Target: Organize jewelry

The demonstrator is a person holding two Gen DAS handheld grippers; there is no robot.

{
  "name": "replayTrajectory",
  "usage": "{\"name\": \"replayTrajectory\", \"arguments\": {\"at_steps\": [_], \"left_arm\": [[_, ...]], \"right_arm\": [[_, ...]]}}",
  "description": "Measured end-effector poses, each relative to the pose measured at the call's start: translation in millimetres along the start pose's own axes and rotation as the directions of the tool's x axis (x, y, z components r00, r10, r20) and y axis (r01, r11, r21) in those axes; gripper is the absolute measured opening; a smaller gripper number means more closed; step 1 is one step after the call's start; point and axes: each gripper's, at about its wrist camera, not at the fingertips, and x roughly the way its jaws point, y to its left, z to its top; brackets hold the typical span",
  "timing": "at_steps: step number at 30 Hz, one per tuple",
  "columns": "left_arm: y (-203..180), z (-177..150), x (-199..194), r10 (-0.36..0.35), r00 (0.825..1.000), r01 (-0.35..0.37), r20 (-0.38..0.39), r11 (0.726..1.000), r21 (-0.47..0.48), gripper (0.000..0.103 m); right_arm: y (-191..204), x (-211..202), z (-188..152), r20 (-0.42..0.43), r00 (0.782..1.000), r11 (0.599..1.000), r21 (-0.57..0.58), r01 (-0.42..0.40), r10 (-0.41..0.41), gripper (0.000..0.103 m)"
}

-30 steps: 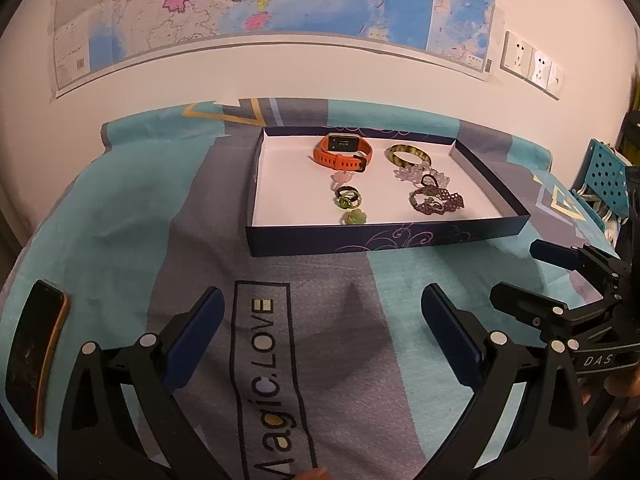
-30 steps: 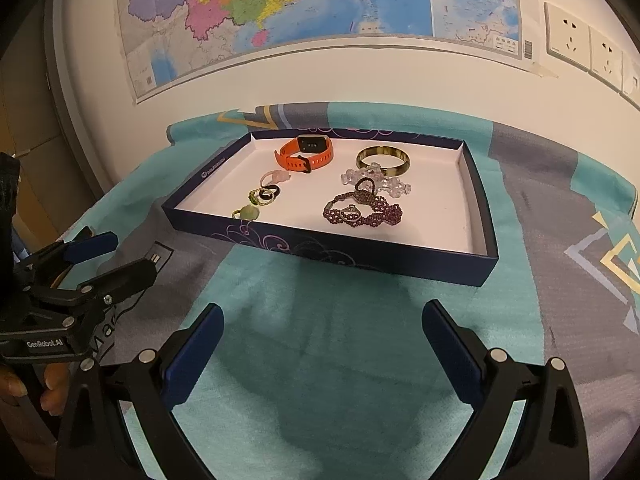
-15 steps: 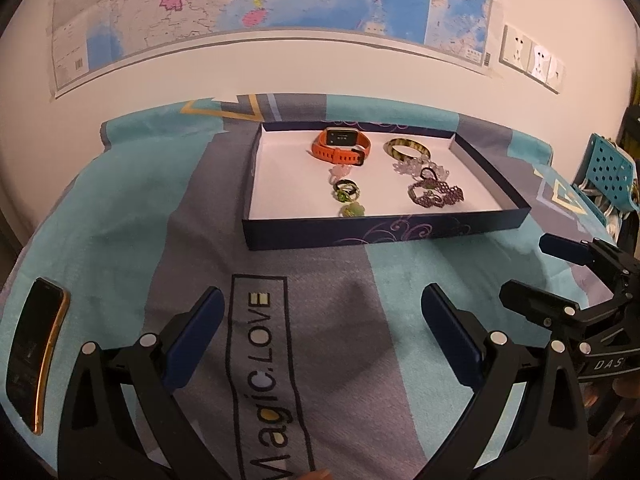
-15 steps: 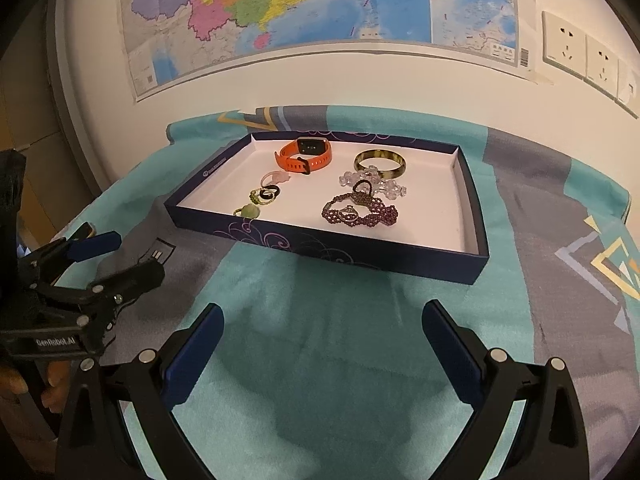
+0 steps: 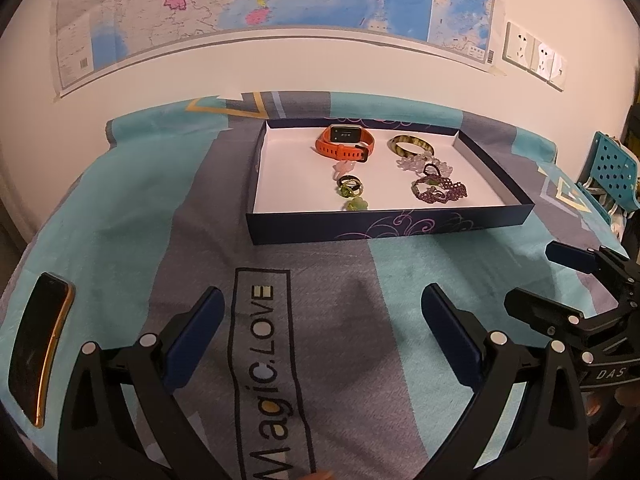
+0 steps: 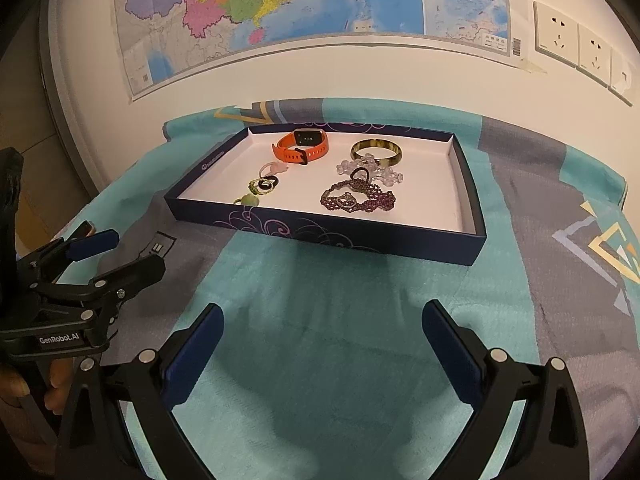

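Holding both grippers wide and empty above the blanket [image 5: 120, 216], you keep the left gripper [image 5: 320, 332] and right gripper [image 6: 320, 344] short of the navy tray [image 6: 360, 240], where the orange watch [image 6: 302, 148], bangle [image 6: 376, 151], rings [image 6: 262, 186] and beaded bracelet [image 6: 358, 198] lie grouped, seemingly sorted by kind.

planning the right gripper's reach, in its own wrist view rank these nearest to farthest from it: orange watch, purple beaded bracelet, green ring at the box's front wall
1. purple beaded bracelet, near the box's front, middle.
2. green ring, front left corner; about as near as the bracelet, too close to call.
3. orange watch, plainly farthest, by the back wall.

The right gripper hangs open over the cloth.
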Motion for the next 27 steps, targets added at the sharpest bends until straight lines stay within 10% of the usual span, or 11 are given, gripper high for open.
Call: {"name": "replayTrajectory", "arguments": {"at_steps": [27], "left_arm": [[-3.9, -4.3, -9.0, 0.001, 1.000, -0.001, 0.000, 1.000, 0.012, 0.097]], "right_arm": [[-1.5, -2.4, -5.4, 0.003, 1.000, 1.000, 0.020, -0.005, 0.005, 0.096]]}}
